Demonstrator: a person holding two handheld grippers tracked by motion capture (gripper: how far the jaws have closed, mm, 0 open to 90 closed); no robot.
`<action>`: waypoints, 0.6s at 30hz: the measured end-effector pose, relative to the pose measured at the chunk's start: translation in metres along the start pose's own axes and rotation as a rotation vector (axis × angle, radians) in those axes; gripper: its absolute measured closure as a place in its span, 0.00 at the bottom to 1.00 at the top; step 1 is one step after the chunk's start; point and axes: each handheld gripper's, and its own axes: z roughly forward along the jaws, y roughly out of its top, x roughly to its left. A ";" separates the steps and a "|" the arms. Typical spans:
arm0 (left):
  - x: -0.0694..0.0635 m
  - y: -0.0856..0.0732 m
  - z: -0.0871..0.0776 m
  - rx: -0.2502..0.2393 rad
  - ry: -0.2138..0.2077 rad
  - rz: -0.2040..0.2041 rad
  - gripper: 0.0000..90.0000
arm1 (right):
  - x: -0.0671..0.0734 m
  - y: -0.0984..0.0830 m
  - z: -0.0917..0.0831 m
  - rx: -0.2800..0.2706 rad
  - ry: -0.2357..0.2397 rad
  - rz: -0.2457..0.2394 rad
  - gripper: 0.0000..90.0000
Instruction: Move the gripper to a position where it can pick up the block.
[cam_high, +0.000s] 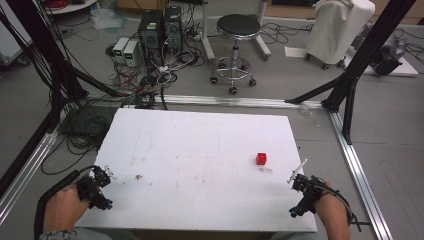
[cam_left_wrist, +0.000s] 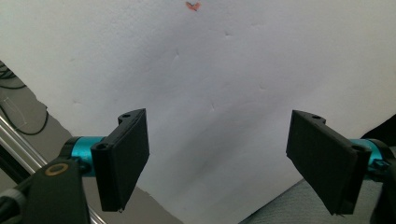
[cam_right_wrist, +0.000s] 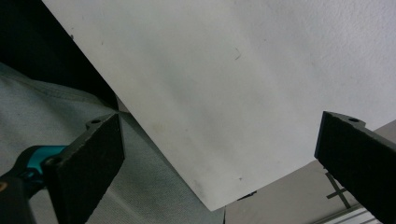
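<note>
White table (cam_high: 200, 150) takes up the middle of the high view, bare apart from a few faint smudges and one small object. I read the job as picking up the red block (cam_high: 261, 158), since it is the nearest thing to either tool. Nothing of that looks done yet.

Left gripper (cam_high: 100, 181) sits at the near left corner of the table, well apart from the block. In the left gripper view its jaws stand wide apart over plain white surface, nothing between them; a red speck (cam_left_wrist: 192, 5) shows at the top edge, which I cannot identify.

Right gripper (cam_high: 301, 184) rests at the near right edge, closer to the block but not touching it. In the right gripper view the jaws are spread wide and hold nothing, looking across the table corner.

Red block stands alone on the right half of the table, untouched. Left to do, by my judgement: reach, close on it, lift.
</note>
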 end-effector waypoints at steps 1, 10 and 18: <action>0.000 0.000 -0.001 0.000 0.001 0.002 0.24 | 0.000 0.000 0.000 0.001 -0.004 -0.003 0.01; 0.000 0.000 0.000 0.000 0.012 0.001 0.24 | 0.000 0.002 -0.001 0.001 -0.027 -0.037 0.01; 0.000 0.000 -0.001 -0.001 0.010 0.003 0.24 | -0.002 0.002 0.001 0.015 -0.039 -0.053 0.01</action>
